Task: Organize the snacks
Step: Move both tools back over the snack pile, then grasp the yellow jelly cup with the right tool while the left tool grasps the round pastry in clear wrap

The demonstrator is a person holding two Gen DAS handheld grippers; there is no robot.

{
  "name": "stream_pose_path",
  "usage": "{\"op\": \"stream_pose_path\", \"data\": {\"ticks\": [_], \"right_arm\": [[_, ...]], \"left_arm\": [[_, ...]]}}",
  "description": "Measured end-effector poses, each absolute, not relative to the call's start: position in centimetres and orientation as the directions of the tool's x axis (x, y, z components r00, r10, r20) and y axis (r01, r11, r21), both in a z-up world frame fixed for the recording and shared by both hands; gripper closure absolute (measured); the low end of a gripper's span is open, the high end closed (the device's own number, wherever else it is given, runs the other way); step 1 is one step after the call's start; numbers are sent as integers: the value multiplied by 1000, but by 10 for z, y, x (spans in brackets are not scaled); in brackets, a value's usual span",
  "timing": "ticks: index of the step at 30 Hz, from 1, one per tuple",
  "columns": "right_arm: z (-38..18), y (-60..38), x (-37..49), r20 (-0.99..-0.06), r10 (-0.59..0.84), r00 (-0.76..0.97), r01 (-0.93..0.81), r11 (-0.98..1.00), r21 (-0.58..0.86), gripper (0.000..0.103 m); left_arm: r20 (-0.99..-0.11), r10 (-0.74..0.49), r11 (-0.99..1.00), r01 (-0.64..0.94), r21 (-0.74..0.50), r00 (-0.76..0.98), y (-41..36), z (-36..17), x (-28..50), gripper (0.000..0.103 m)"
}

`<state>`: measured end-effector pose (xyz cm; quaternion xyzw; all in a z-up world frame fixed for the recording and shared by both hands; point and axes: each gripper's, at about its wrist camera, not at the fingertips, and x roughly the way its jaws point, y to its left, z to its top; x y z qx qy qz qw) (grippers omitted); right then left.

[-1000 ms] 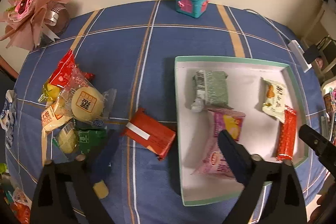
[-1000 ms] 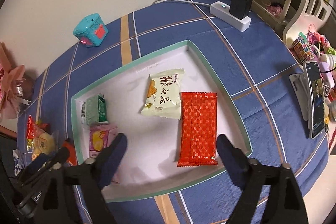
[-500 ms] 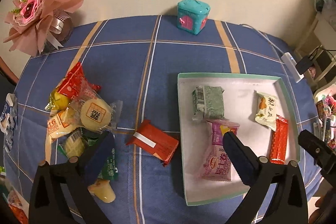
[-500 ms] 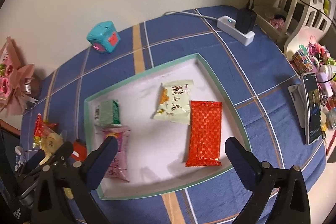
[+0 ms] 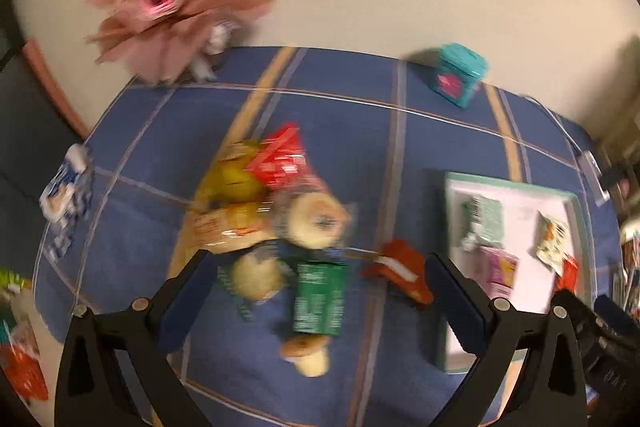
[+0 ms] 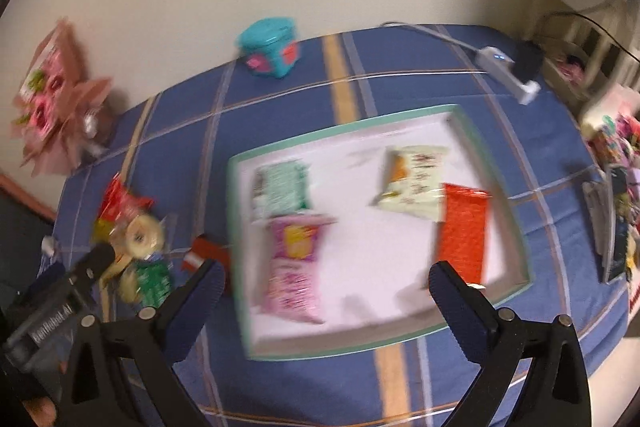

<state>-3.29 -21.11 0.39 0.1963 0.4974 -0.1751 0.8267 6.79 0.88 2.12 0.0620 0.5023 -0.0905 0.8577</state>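
Over the blue plaid tablecloth [image 5: 352, 131], left gripper [image 5: 320, 291] hanging wide open above the loose snack pile [image 5: 272, 211], gripping nothing, right gripper [image 6: 324, 287] gaping empty over the tray [image 6: 516, 239], both jaws having just been opening.

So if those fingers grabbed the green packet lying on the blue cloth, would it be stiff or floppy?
Probably floppy: the green packet looks like a thin foil wrapper lying flat on the cloth. Likely light for its size, and its glossy surface could slip. Blur hides finer detail.

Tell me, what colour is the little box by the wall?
Teal with pink patches, the small teal box shows best in the right wrist view.
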Motion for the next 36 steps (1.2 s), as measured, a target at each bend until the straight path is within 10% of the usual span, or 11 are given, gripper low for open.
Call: {"op": "stream_pose_path", "data": {"ticks": [36], "right_arm": [[-108, -40, 27, -978, 99, 184, 207, 969, 137, 0]], "left_arm": [[-970, 118, 980, 131, 147, 211, 105, -82, 108, 0]]}}
